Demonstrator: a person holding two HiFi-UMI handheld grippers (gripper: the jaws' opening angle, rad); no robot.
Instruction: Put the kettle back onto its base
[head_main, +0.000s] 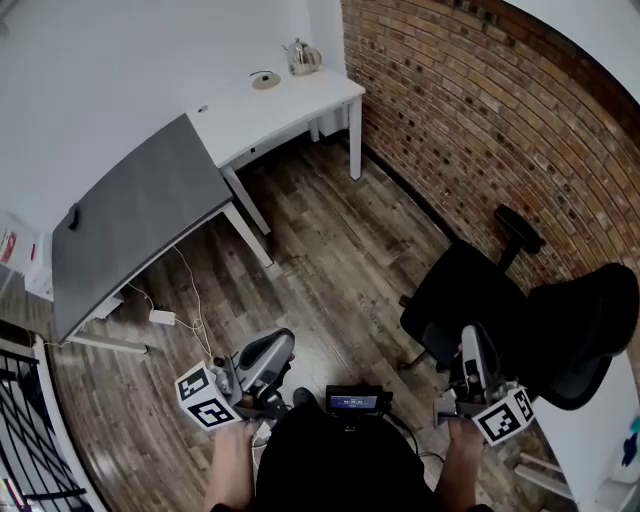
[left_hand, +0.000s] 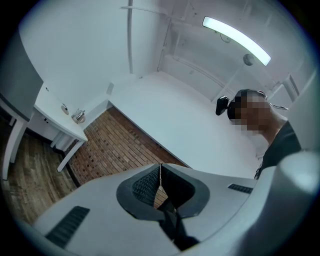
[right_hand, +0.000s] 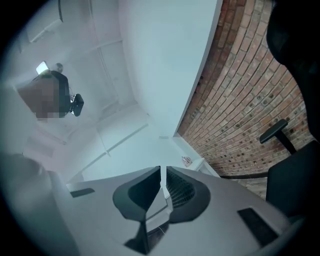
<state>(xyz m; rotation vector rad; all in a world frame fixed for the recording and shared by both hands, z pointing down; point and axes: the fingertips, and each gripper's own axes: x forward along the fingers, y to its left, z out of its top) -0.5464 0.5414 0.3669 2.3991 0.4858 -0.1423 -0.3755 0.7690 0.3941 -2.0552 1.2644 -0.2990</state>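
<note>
A shiny metal kettle stands on the far corner of a white table, against the brick wall. Its round base lies just left of it, apart from it. Both also show small and distant in the left gripper view: kettle, base. The right gripper view catches the kettle far off. My left gripper and right gripper are held low in front of the person, far from the table. Each has its jaws shut together with nothing between them, as seen up close on the left gripper and the right gripper.
A grey desk stands left of the white table, with a power adapter and cable on the wood floor below. A black office chair sits close on the right by the brick wall.
</note>
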